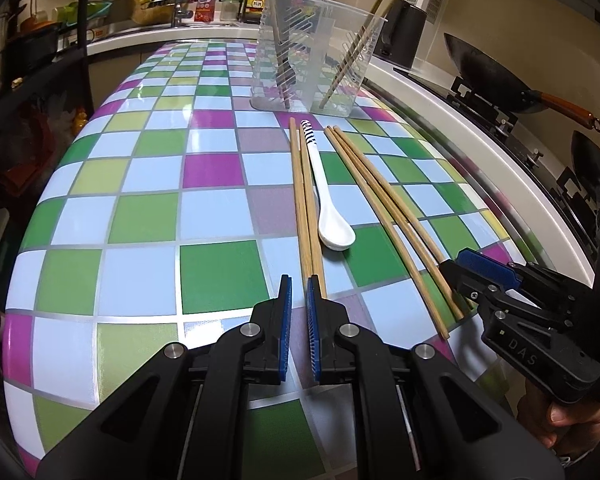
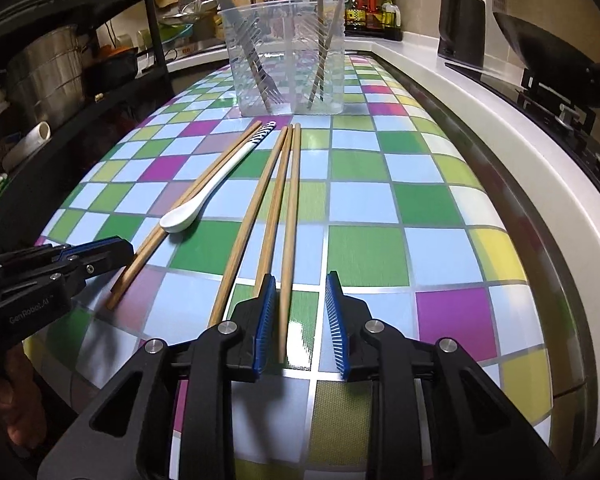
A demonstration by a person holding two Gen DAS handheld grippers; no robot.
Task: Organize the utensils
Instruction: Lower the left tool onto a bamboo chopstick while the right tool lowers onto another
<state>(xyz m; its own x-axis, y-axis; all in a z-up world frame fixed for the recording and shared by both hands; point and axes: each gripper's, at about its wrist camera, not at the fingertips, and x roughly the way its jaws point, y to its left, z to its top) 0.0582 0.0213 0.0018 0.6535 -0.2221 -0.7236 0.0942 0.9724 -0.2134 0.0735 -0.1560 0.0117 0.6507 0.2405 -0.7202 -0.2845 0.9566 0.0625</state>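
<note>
A clear plastic utensil holder stands at the far side of the checkered table, holding a fork and chopsticks. In front of it lie a pair of wooden chopsticks, a white spoon, and three more chopsticks. My left gripper is slightly open with nothing between its pads, just left of the near end of the pair. My right gripper is open around the near end of the rightmost chopstick, which lies between its pads.
A white counter edge borders the table on the right, with a stove, a wok and a black kettle. A sink and bottles sit behind the holder. Dark shelving with pots stands left.
</note>
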